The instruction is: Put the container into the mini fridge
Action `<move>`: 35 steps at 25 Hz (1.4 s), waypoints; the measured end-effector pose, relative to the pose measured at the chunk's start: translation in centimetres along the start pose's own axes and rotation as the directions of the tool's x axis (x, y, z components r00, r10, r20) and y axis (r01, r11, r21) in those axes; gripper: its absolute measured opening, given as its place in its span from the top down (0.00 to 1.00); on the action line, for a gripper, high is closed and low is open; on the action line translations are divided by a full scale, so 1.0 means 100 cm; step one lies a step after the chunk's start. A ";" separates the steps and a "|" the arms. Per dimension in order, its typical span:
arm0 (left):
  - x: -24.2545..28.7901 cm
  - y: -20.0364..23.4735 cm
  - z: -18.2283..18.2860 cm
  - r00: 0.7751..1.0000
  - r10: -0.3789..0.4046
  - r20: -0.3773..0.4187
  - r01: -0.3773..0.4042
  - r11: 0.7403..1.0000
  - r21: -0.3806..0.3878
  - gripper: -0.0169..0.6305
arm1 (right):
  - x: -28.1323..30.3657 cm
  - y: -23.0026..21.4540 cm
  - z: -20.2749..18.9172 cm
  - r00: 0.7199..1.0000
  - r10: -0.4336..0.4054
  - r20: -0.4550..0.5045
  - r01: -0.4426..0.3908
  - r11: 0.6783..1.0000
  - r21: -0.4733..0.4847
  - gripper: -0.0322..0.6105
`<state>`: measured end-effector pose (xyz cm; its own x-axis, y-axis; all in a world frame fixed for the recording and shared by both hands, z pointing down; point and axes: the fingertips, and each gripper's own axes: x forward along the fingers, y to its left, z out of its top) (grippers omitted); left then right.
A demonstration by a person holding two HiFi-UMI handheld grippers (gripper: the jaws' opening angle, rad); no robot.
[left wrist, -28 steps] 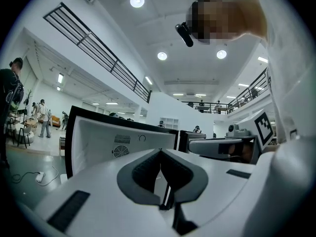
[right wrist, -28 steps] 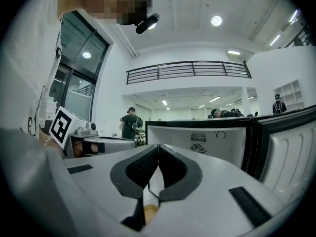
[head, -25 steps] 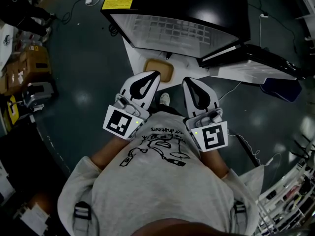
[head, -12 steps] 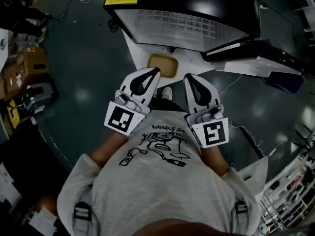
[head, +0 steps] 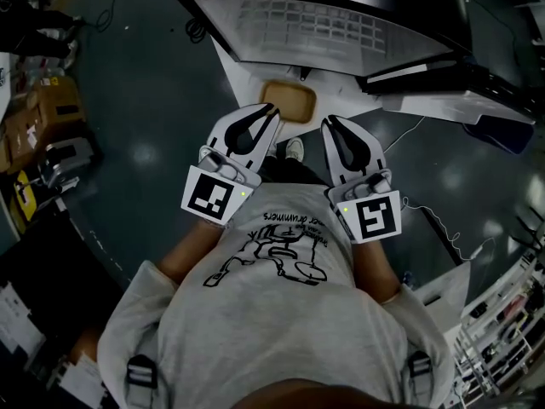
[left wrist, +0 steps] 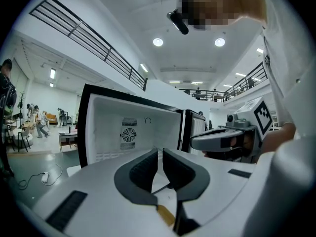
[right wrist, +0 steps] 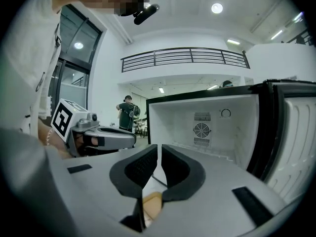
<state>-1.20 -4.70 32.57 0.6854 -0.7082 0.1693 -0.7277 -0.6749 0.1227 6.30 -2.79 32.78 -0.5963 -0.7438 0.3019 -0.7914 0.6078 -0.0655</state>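
1. The step in hand looks like the approach. The tan, shallow, rectangular container (head: 288, 100) lies on a white flat base (head: 243, 88) just in front of the open fridge, and it is not yet gripped.
2. The black mini fridge with a white inside (head: 324, 32) stands at the far side. Its door (head: 460, 83) is swung out to the right, and the cavity appears empty.
3. The left gripper (head: 267, 112) hangs just near of the container's left edge. Its jaws have just been opening and now stand a narrow gap apart with nothing between them.
4. The right gripper (head: 327, 123) sits near the container's right corner, with its jaws closed together and empty.
5. The next move probably calls for wider jaws, then lowering onto the container's rim and closing on it. After that comes the lift, then carrying it level into the cavity.
6. Count: one container, one fridge with one open door, and two grippers.
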 end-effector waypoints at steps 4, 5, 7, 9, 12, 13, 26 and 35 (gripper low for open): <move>0.002 0.005 -0.013 1.000 -0.003 -0.017 0.003 1.000 -0.013 0.91 | 0.005 -0.004 -0.009 1.000 -0.015 0.002 0.015 1.000 0.004 0.90; 0.003 0.006 -0.017 1.000 -0.007 -0.020 0.007 1.000 -0.012 0.90 | 0.006 -0.004 -0.012 1.000 -0.015 -0.006 0.015 1.000 0.007 0.90; 0.005 0.006 -0.022 1.000 -0.017 -0.026 0.017 1.000 -0.011 0.90 | 0.007 -0.004 -0.020 1.000 -0.016 -0.026 0.016 1.000 0.013 0.90; 0.006 0.008 -0.027 0.999 -0.024 -0.031 0.023 1.000 -0.018 0.89 | 0.010 -0.005 -0.021 0.999 -0.027 -0.021 0.027 1.000 0.012 0.90; 0.009 0.012 -0.032 0.999 -0.028 -0.036 0.027 0.999 -0.018 0.88 | 0.016 -0.011 -0.020 0.999 -0.049 0.002 0.049 0.999 0.006 0.89; 0.009 0.013 -0.034 0.999 -0.028 -0.037 0.028 0.999 -0.017 0.87 | 0.017 -0.013 -0.021 0.998 -0.054 0.007 0.054 0.999 0.002 0.88; 0.012 0.031 -0.081 0.994 -0.023 -0.102 0.018 0.999 -0.046 0.86 | 0.035 -0.019 -0.064 0.996 -0.058 -0.068 0.061 0.997 0.037 0.84; 0.021 0.039 -0.109 0.992 -0.029 -0.127 0.021 0.998 -0.067 0.85 | 0.047 -0.027 -0.088 0.992 -0.072 -0.101 0.077 0.996 0.047 0.82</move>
<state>-2.87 -6.57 44.09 0.6975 -0.6561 0.2880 -0.7132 -0.6744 0.1911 6.86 -5.48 42.74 -0.5215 -0.7537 0.4000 -0.8402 0.5354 -0.0868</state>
